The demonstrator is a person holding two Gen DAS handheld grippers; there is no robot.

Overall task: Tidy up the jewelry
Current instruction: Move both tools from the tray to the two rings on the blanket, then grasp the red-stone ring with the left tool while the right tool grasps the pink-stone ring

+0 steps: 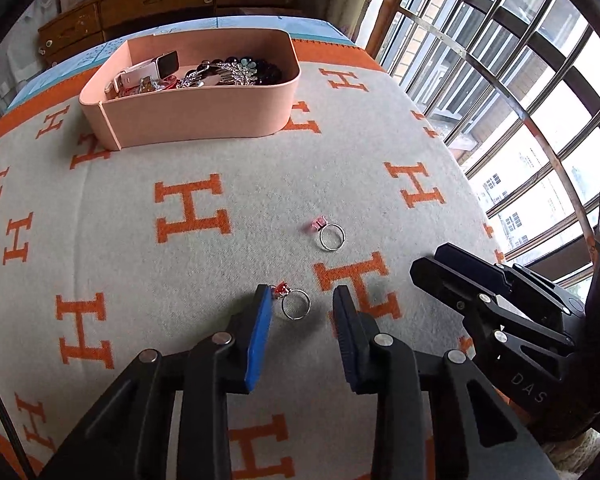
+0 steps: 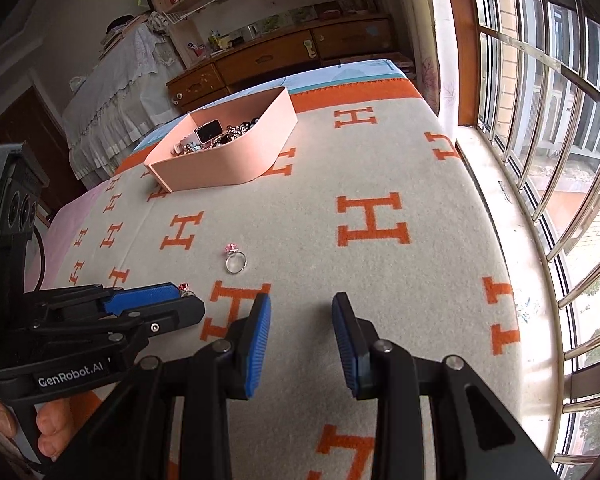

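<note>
I found my left gripper [image 1: 300, 300] wide open, empty, straddling the silver ring with the red stone [image 1: 294, 302] flat on the grey, orange-lettered blanket [image 1: 220, 148]. The stone lay just beside the left finger. My right gripper [image 2: 300, 308], open and empty, stood farther away; the pink oval tray [image 1: 204, 112] lay well ahead.

In the right wrist view, the left tongs [image 2: 186, 304] hide most of the red-stoned ring [image 2: 185, 289].
</note>
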